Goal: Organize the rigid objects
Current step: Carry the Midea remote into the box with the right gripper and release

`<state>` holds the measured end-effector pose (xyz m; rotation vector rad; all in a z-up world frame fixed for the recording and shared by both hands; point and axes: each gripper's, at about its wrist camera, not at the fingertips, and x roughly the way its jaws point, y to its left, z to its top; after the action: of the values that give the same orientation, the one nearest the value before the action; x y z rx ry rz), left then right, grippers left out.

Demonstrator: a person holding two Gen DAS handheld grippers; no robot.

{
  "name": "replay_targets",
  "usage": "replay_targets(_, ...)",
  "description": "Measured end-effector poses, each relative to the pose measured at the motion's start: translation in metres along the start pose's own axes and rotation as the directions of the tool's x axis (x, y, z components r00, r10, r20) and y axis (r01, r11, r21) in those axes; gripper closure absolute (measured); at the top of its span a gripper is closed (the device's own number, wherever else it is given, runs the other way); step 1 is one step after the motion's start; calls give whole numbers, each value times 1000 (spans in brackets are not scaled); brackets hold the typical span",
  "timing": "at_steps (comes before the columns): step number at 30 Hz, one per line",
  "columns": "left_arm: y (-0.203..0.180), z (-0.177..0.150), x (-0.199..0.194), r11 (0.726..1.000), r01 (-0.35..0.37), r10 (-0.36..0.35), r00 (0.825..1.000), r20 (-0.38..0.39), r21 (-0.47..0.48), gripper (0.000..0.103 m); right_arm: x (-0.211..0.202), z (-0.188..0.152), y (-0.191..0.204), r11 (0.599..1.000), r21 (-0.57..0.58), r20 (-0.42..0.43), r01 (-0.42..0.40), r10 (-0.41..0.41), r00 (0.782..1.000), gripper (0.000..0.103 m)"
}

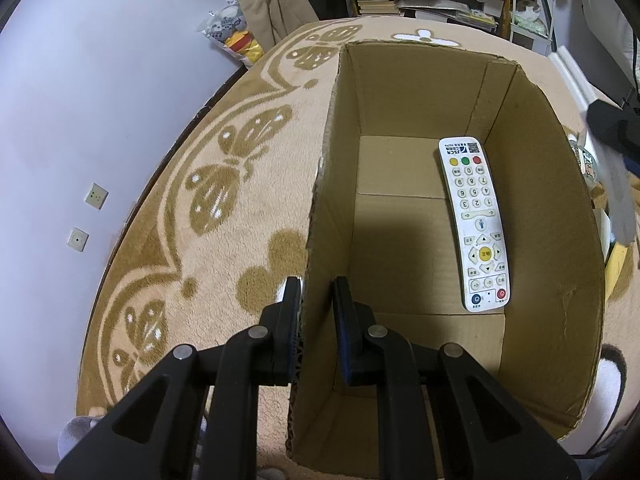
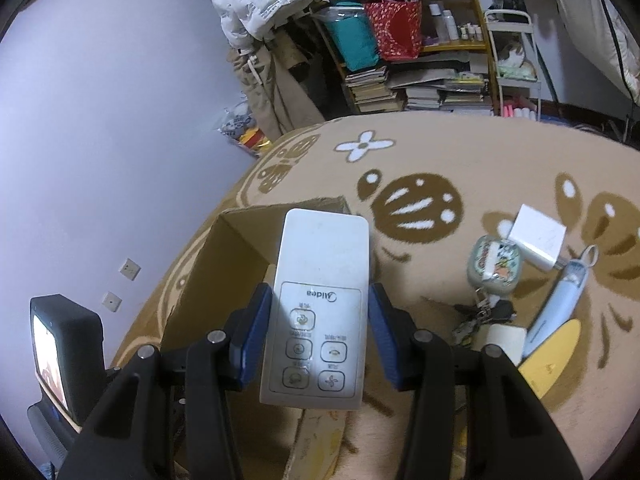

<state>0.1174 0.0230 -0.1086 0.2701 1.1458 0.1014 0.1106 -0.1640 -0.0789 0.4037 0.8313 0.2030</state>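
Left tool (image 1: 316, 312) clamped on cardboard box (image 1: 540, 200) wall, right tool (image 2: 320, 332) gripping Midea remote (image 2: 320, 304) w/ drop-in step underway; next: lower beside TV remote (image 1: 474, 224), release.

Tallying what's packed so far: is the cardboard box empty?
No. One white remote lies face up on the floor of the box, along its right wall. Nothing else shows inside.

Patterned beige blanket (image 2: 460, 152) carries cardboard box (image 1: 552, 216), keys (image 2: 486, 314), white charger (image 2: 538, 238).
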Motion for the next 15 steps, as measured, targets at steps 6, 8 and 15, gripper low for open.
replay_targets(6,1,1,1,1000,1,-1,1000,-1,-1,88,6,-3,4,1000,2,-12,-11,11,1000,51)
replay_targets(8,1,1,1,1000,2,-2,1000,-2,-1,88,6,-2,6,1000,-3,-12,-13,13,1000,51)
replay_targets(15,-1,1,1,1000,-4,4,1000,-3,3,88,4,0,17,999,-30,-13,-39,38,999,51)
